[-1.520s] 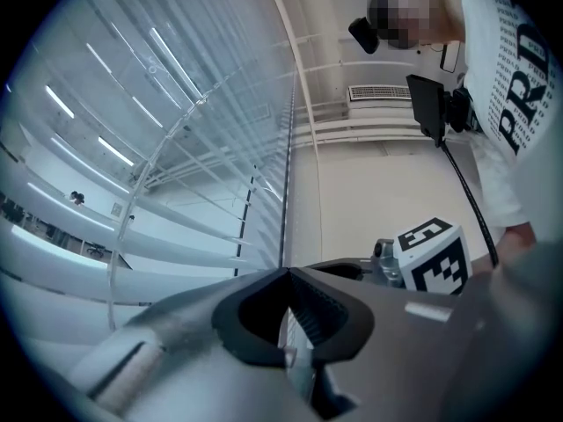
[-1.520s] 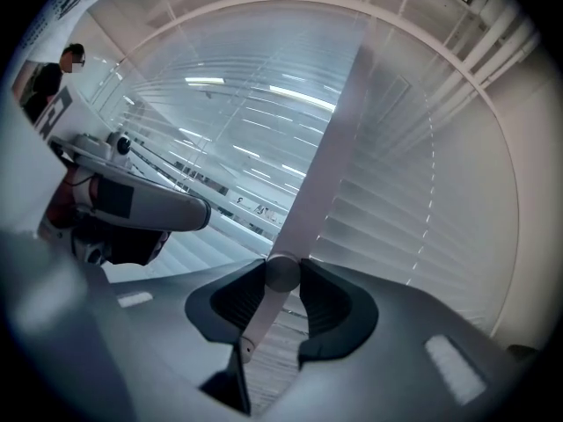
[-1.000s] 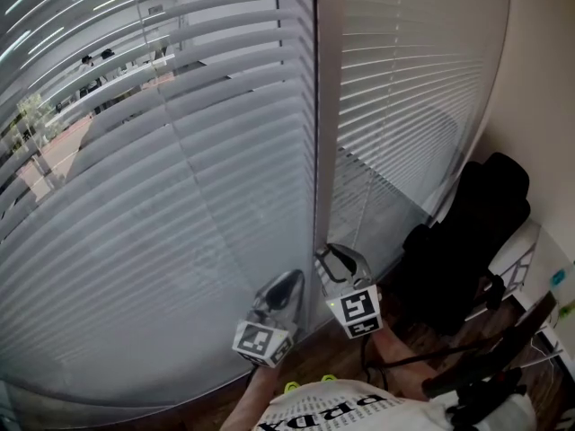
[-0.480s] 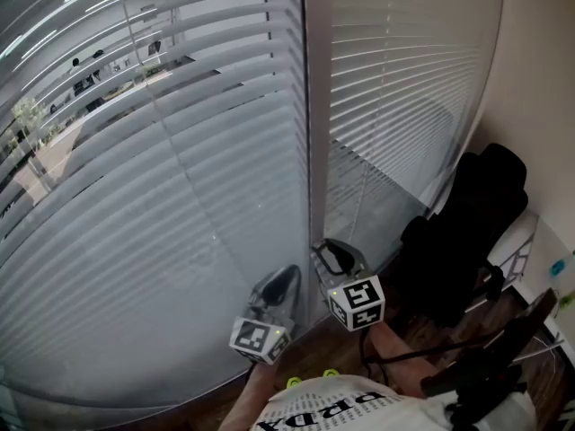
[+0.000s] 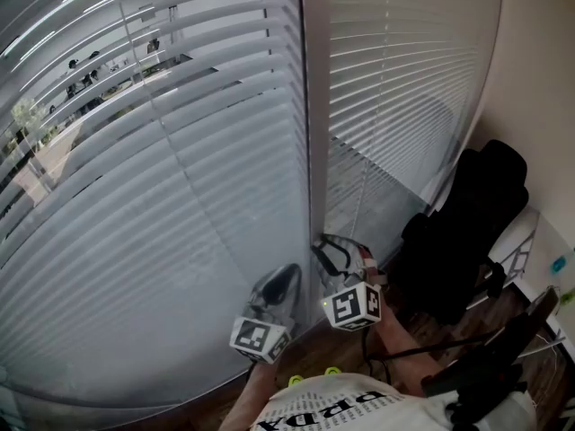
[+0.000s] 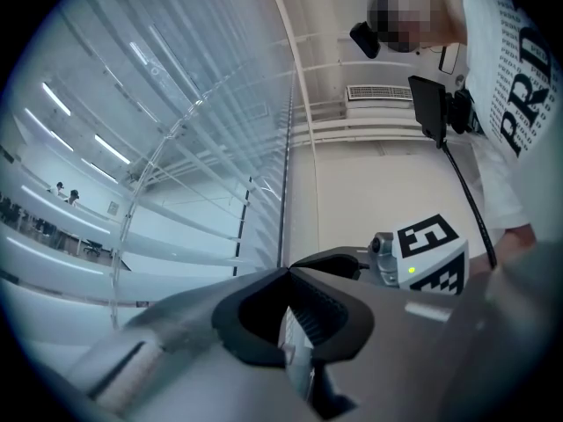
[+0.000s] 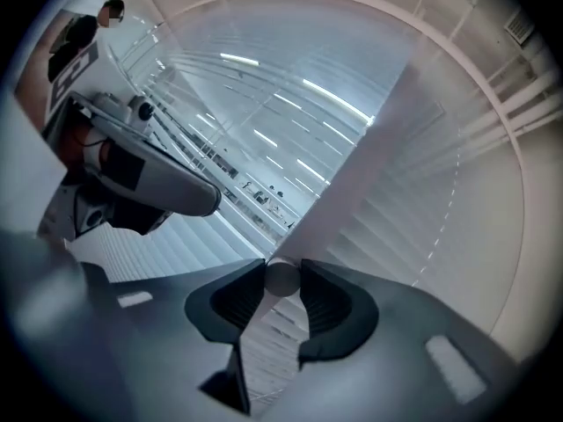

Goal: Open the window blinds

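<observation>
Two panels of grey slatted blinds hang either side of a pale upright frame post (image 5: pixel 314 106): the left blind (image 5: pixel 162 196) and the right blind (image 5: pixel 404 79). The left blind's slats stand partly tilted, with the street showing between the upper ones. My right gripper (image 5: pixel 325 251) is at the foot of the post, and in its own view it (image 7: pixel 281 271) is shut on a small round grey wand end (image 7: pixel 281 280). My left gripper (image 5: pixel 293 275) hangs just to its left, close to the left blind. Its jaw tips (image 6: pixel 287 271) meet with nothing between them.
A black office chair (image 5: pixel 467 232) stands against the right blind near the wall (image 5: pixel 544 106). Dark cables and gear (image 5: pixel 485 375) lie on the wooden floor at the lower right. A beaded cord (image 7: pixel 444 218) hangs along the right blind. The person's white shirt (image 5: pixel 350 411) fills the bottom edge.
The right gripper has rolled about its own axis, so its marker cube shows a different face; both grippers kept their places. The head view has shifted slightly.
</observation>
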